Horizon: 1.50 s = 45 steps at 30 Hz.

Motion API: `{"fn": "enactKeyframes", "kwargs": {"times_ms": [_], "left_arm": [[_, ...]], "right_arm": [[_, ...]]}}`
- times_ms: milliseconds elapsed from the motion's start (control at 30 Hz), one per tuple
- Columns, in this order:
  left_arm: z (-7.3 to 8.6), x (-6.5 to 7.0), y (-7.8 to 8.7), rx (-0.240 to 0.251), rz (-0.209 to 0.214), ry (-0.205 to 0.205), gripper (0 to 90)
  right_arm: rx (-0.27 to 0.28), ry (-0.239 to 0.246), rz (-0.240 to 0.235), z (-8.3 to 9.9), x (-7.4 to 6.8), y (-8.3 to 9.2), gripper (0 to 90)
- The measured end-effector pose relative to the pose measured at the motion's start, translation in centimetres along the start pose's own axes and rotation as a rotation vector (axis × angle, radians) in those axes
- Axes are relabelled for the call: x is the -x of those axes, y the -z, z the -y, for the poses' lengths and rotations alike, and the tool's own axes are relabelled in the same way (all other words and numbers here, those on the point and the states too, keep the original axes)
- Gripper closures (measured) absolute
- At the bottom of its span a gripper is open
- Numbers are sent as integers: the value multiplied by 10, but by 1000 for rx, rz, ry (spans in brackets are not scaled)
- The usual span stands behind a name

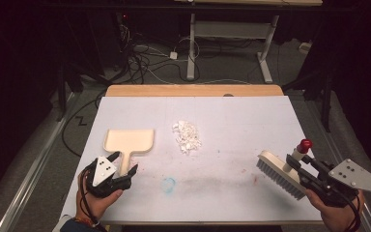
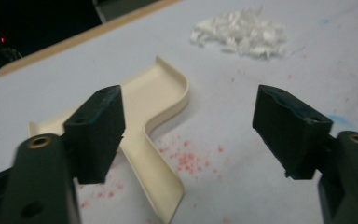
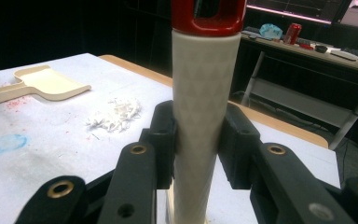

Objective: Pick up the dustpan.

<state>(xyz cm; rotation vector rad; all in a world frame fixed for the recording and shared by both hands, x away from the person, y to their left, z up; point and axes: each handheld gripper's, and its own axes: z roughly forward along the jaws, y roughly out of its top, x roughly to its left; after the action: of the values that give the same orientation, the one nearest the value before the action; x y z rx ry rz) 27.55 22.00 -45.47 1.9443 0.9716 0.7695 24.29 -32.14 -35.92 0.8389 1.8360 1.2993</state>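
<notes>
Dustpan [image 1: 128,141] handle runs lengthwise toward the left gripper [image 2: 189,133], jaws apart straddling it untouched; right gripper [image 3: 198,144] jaws clamp the brush [image 1: 282,172] handle.

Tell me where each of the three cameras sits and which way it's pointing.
High view: above the table's near edge, looking forward and down; both hands enter from below.
Left gripper view: on the left gripper, facing the dustpan; open jaws.
Right gripper view: on the right gripper, jaws clamping the brush handle.
Shared: all see the white scrap pile.
</notes>
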Motion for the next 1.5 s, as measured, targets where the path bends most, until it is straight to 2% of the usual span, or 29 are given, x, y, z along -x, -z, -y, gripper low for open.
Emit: {"fn": "enactKeyframes", "kwargs": {"times_ms": [133, 200, 267, 367, 433, 467, 500, 533, 600, 633, 667, 767, 800, 900, 933, 1000, 1233, 1400, 1500], "left_arm": [[3, 1, -1, -76, -14, -4, 219], [4, 0, 0, -99, -8, 26, 220], [6, -2, 4, -111, -24, 54, 226], [9, -6, 7, -157, -42, 114, 237], [13, -10, 3, -225, -31, 177, 227], [15, -12, 0, -254, -41, 204, 227], [18, -13, -2, -265, -32, 233, 231], [19, -15, -5, -278, -23, 264, 227], [20, -17, -10, -322, -33, 279, 224], [19, -19, -18, -329, -22, 302, 224], [19, -19, -18, -329, -22, 302, 225], [12, -22, -37, -369, -37, 304, 237], [7, -24, -48, -362, -44, 306, 256], [7, -28, -67, -381, -68, 322, 298], [6, -29, -70, -363, -79, 326, 283], [4, -33, -76, -353, -92, 339, 326], [0, -39, -82, -364, -82, 317, 453], [-2, -39, -83, -370, -42, 282, 613], [-4, -41, -84, -383, -30, 272, 634]], "right_arm": [[-2, -3, -1, 1, 0, -2, 701], [6, 8, 5, 0, 0, -3, 701], [4, 11, 5, 0, -1, -5, 701], [10, 19, -1, -2, -2, -8, 701], [14, 19, -13, -2, -3, -10, 700], [14, 19, -13, -2, -3, -10, 700], [14, 8, -26, -2, -3, -11, 701], [12, 18, -31, -3, -3, -12, 701], [8, 20, -33, -3, -5, -14, 701], [3, 21, -32, -3, -6, -15, 701], [3, 21, -32, -3, -6, -15, 701], [-1, 26, -34, -2, -7, -17, 701], [1, 22, -34, -2, -7, -17, 701], [-2, 6, -42, 0, -7, -18, 701], [-2, -3, -48, 1, -7, -18, 701], [-5, -1, -48, 1, -6, -19, 701], [-17, -6, -54, 3, -7, -20, 701], [-25, -15, -58, 5, -6, -24, 701], [-34, -17, -62, 6, -6, -25, 700]]}}
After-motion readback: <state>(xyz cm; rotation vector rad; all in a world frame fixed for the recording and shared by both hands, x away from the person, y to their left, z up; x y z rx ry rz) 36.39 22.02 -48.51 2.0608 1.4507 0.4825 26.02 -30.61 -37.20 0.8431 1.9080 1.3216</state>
